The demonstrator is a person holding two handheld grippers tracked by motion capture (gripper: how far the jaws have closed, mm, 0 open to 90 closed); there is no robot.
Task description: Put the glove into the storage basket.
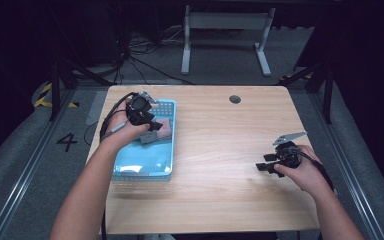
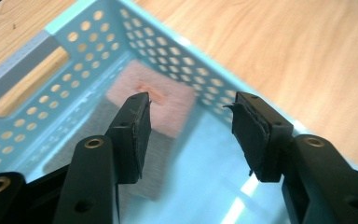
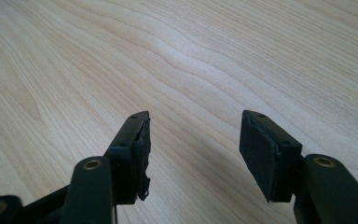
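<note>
A light blue perforated basket (image 1: 142, 176) sits on the left of the wooden table (image 1: 220, 190). Inside it lie a pink square pad (image 1: 166, 129) and a grey pad (image 1: 149, 138), partly overlapping. My left gripper (image 1: 152, 125) hangs above them, open, with nothing between its pads. In the left gripper view the pink pad (image 2: 168, 95) and grey pad (image 2: 98, 140) lie below the left gripper (image 2: 191, 105), inside the basket wall (image 2: 98, 42). My right gripper (image 1: 265, 167) rests low at the table's right, open. In the right gripper view the right gripper (image 3: 195, 116) has bare wood beneath it.
A round dark cable hole (image 1: 235, 99) sits near the table's far edge. Beyond the table stand white metal legs (image 1: 186, 50), with loose cables (image 1: 145, 65) on the grey floor. Bare wood lies between the basket and the right hand.
</note>
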